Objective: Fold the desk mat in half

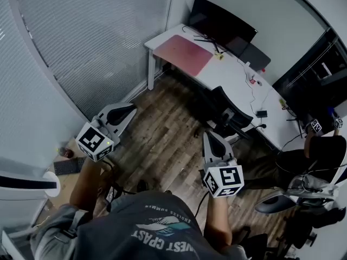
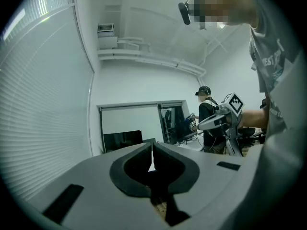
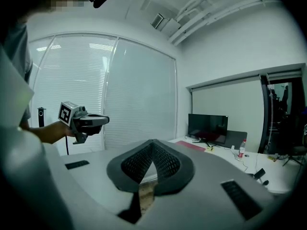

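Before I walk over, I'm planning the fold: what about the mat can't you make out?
- Head view: mat far and small; thickness and material unreadable.
- Right gripper view: mat is a thin strip, seen edge-on.
- Left gripper view: mat hidden; left gripper covers the desk below the monitor.

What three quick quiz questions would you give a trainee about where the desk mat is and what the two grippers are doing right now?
1. Where does the desk mat lie? A on the floor; B flat on the white desk by the monitor; C on a chair.
2. True or false: the left gripper grips the desk mat.
3. Fill in: the jaws of the right gripper are ____ and empty.
Key: 1 B; 2 false; 3 shut.
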Available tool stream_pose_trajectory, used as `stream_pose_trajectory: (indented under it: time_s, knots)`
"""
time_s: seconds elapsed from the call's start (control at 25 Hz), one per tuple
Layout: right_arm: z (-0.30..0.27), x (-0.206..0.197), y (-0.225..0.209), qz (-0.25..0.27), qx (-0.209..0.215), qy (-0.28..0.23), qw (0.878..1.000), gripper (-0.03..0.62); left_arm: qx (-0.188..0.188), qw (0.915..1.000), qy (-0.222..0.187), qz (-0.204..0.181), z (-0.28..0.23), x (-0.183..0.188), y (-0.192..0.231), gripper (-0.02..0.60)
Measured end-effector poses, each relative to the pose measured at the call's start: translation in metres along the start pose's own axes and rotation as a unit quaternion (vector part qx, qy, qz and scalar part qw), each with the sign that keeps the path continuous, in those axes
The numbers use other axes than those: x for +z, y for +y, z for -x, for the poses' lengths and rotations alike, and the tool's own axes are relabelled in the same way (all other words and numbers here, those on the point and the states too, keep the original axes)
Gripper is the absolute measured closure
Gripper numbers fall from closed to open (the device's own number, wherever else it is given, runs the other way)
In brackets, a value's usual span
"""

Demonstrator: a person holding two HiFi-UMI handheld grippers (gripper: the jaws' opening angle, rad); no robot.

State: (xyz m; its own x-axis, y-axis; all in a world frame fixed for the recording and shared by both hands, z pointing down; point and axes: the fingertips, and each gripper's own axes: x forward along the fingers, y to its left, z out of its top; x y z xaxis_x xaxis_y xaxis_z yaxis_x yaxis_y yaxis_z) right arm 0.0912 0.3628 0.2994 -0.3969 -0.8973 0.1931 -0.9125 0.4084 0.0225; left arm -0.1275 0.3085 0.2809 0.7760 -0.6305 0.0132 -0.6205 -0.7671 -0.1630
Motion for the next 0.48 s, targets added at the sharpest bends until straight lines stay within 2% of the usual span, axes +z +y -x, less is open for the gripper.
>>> stream_pose_trajectory:
  time_s: [0.48]
  knots:
    - [-0.027, 0.0, 0.022, -0.005, -0.018, 0.003, 1.0, 0.569, -0.026, 0.9996, -0.006, 0.009, 0.003, -0.021, 0.031, 0.555]
